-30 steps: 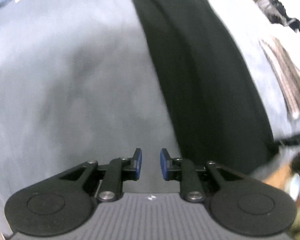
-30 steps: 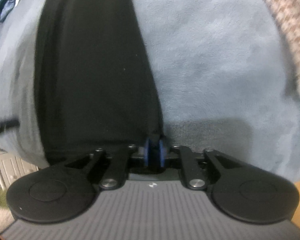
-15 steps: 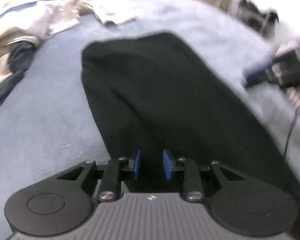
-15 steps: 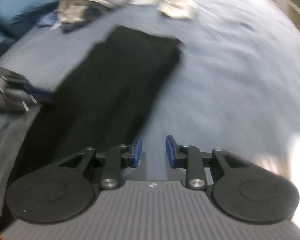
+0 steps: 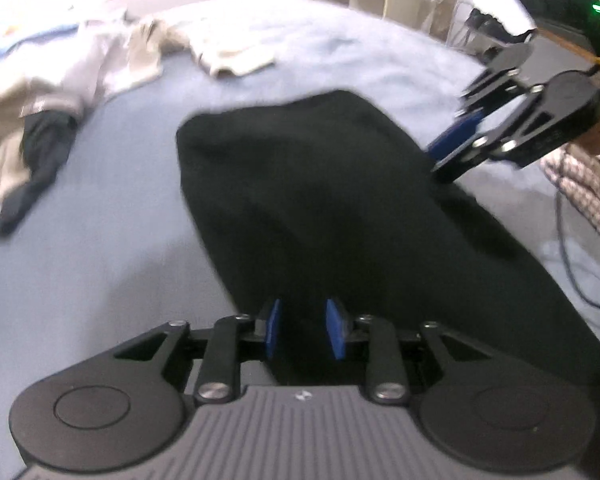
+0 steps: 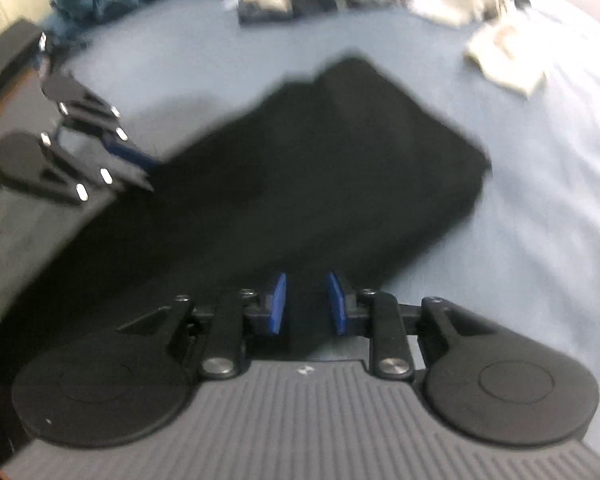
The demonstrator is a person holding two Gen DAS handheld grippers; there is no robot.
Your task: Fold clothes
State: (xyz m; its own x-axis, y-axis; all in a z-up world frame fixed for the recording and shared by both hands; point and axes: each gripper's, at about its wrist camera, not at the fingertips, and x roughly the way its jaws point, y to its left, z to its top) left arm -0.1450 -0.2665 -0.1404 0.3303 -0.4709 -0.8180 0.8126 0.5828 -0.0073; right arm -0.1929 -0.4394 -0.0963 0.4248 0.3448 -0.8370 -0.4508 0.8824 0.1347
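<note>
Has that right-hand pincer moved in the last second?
Yes. The right gripper gripped the near corner of the black garment then; now its jaws gape over the garment's near end on the blue blanket.

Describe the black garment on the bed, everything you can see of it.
The black garment is a long, plain dark piece of soft, matte fabric, folded into a narrow strip and lying flat on the blue blanket. Its far end is squared off with a slight ridge; no seams or labels show through the blur. The left tool, jaws opening, sits over its near end with cloth between the pads. The right tool is open over its near edge.
</note>
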